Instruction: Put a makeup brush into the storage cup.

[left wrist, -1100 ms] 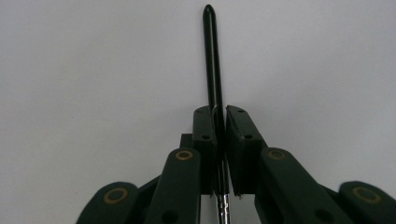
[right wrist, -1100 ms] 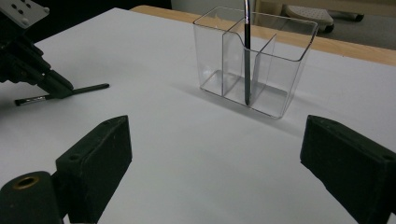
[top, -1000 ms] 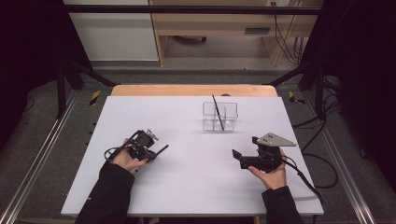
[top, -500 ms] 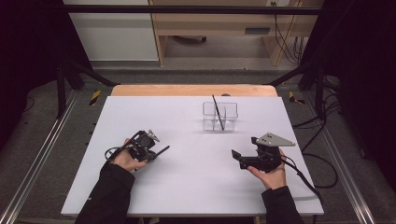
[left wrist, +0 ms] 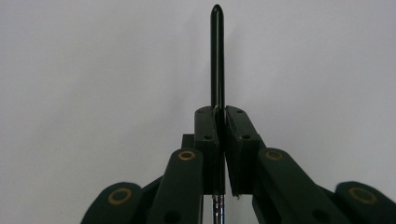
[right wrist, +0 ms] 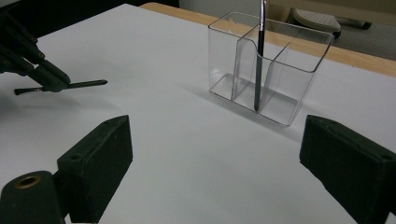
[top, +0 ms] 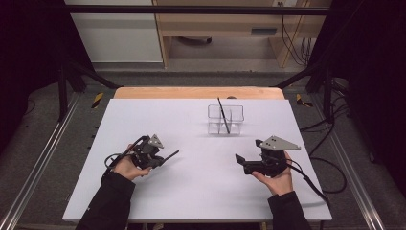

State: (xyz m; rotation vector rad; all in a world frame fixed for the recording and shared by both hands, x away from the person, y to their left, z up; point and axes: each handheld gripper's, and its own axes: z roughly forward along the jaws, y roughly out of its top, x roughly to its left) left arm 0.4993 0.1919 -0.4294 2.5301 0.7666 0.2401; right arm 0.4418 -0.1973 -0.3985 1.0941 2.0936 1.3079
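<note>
Pen [left wrist: 217, 56] clamped in left gripper [top: 160, 160], at 7 o'clock from clear organizer [top: 237, 125], low over table [top: 201, 191]. Looks light, stiff, slick; hold near mid-barrel seems best. Right gripper [top: 240, 160] gapes wide, holding nothing, at 5 o'clock.

Both grippers are black — the left gripper [top: 165, 157] and right gripper [top: 240, 159] have brass-ringed pivots, trailing black cables and grey three-cornered top plates — above dark sleeves [top: 107, 203].
</note>
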